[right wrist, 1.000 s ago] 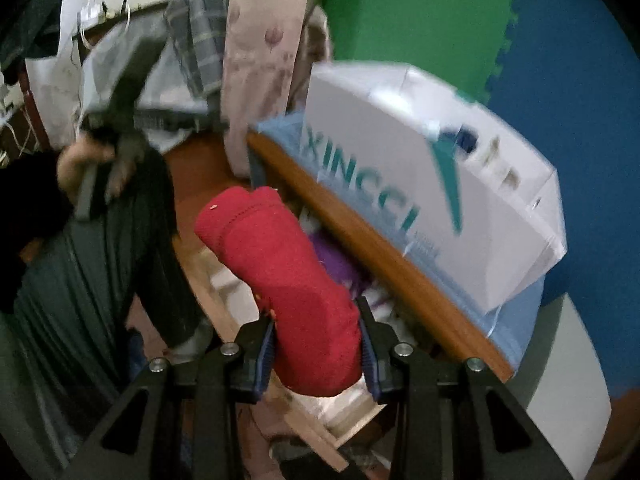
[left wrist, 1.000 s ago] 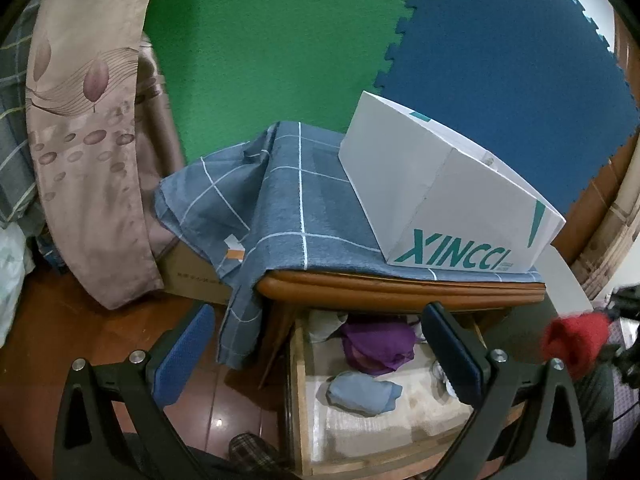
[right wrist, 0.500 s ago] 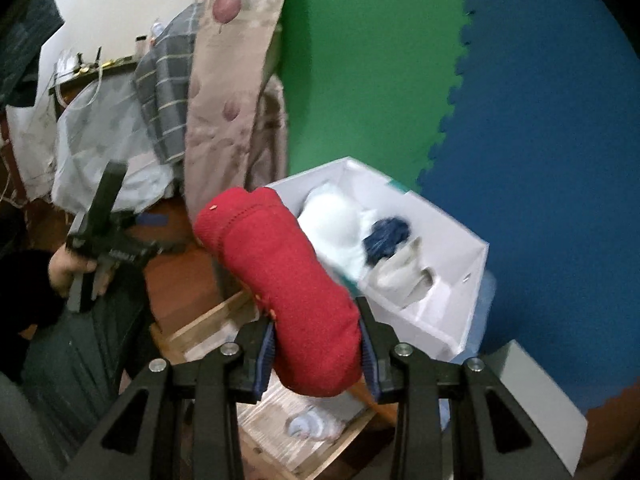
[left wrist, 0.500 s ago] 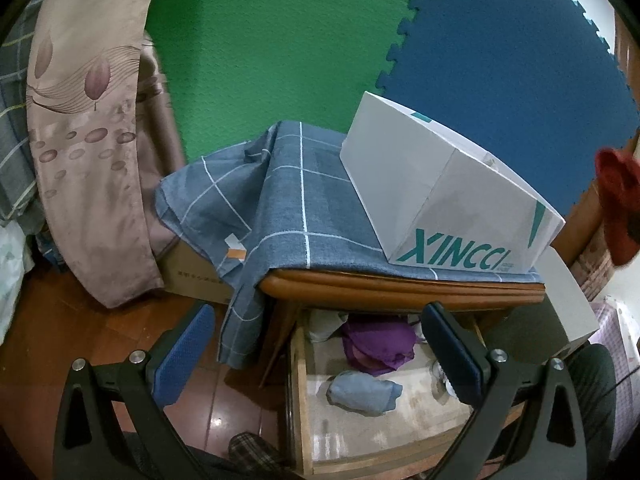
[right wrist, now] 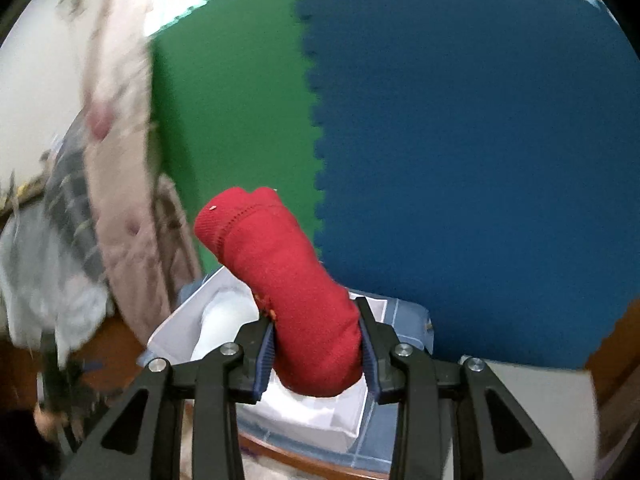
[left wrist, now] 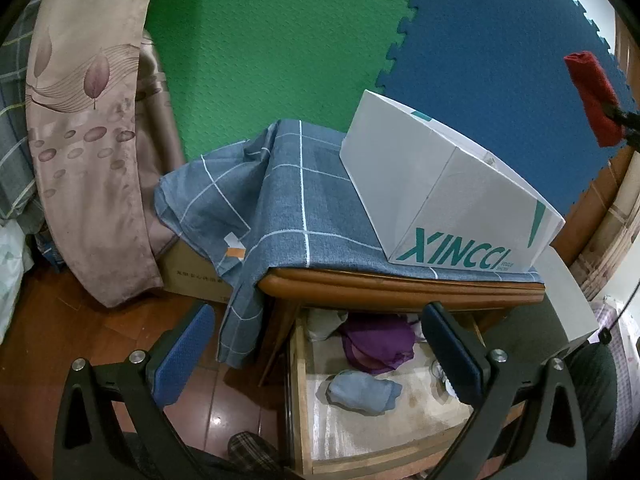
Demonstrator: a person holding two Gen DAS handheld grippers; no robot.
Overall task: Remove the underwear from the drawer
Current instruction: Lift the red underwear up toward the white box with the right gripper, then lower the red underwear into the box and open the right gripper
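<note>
Holding the red underwear (right wrist: 296, 300) clamped in my right gripper (right wrist: 318, 354) above the white box (right wrist: 352, 420) on the nightstand's right edge, left gripper (left wrist: 320, 352) fingers apart over the open drawer (left wrist: 298, 400), I judge the loose roll could slip and miss the box.

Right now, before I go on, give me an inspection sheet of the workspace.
Surface: nightstand top under a blue checked cloth.
Job's things: open drawer holds purple garment and light blue roll; red rolled garment is lifted above the white box.
Clutter: white items in the box.
Grippers: right gripper shut on the red garment; left gripper open, empty.
Cables: thin dark cord at right edge.
Surroundings: green foam mat, blue foam mat, hanging curtain.
</note>
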